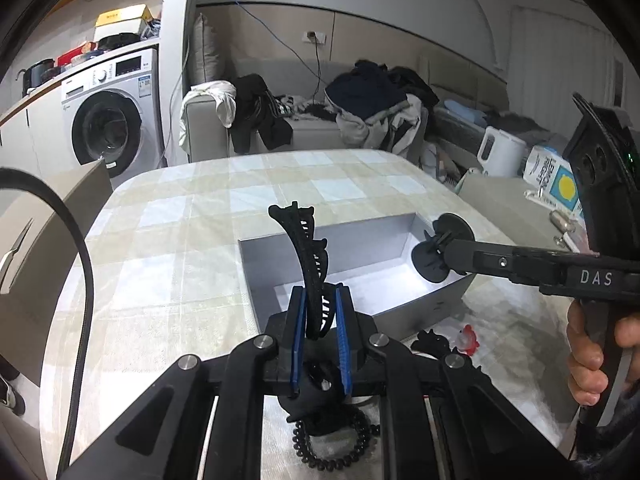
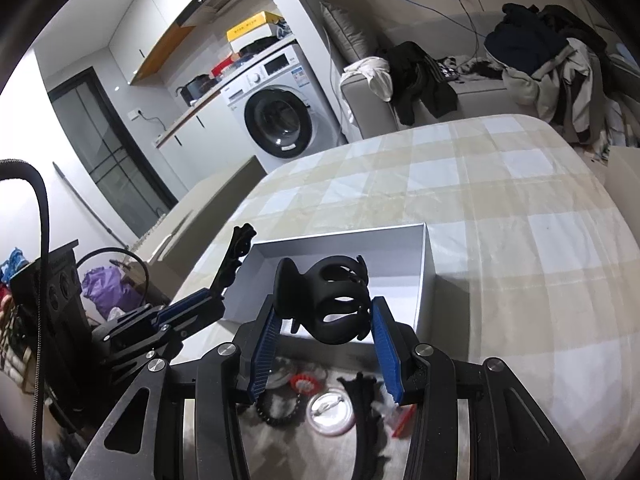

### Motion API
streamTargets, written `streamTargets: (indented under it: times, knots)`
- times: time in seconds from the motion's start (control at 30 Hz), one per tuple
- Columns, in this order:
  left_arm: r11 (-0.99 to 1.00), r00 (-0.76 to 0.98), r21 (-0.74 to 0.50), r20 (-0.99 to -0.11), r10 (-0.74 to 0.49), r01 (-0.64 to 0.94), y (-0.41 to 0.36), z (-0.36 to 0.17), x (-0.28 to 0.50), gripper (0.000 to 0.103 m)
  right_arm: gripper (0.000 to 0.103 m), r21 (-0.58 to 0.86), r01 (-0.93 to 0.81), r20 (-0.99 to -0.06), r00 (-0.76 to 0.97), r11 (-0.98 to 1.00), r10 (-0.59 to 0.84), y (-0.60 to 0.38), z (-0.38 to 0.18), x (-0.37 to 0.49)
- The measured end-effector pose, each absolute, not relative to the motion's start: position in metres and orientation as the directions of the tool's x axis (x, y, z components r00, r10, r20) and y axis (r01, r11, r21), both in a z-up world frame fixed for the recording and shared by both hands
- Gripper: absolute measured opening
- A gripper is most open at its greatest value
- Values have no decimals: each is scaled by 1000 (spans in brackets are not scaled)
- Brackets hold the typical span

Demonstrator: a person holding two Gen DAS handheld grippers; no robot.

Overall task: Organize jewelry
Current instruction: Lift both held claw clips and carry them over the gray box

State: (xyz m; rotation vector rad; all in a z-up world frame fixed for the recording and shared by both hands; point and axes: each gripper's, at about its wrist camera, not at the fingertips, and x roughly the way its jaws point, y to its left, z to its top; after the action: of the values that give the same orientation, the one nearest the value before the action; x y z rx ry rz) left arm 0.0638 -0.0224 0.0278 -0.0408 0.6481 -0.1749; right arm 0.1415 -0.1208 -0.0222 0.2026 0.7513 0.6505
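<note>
My left gripper [image 1: 322,308] is shut on a long black banana hair clip [image 1: 306,256] and holds it upright over the near-left part of the grey open box [image 1: 316,250]. My right gripper [image 2: 326,320] is shut on a black claw hair clip [image 2: 328,298], held over the box's [image 2: 424,268] near edge; the gripper also shows in the left wrist view [image 1: 438,254], above the box's right end. The left gripper with its clip appears in the right wrist view [image 2: 230,270] at the box's left edge.
On the checked tablecloth [image 2: 500,208] in front of the box lie a black bead bracelet [image 1: 334,444], a red clip [image 1: 466,338], a round white tin [image 2: 331,410] and another black clip [image 2: 366,400]. A sofa [image 1: 320,132] with piled clothes and a washing machine [image 1: 108,116] stand behind.
</note>
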Motion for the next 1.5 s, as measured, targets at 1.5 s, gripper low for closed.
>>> streamTargets:
  times: [1.5]
  knots:
    - [961,567,-226,-775,-278,162,-21,27,104,10,44,361,-452,-667,487,816,564,-97,-30,180]
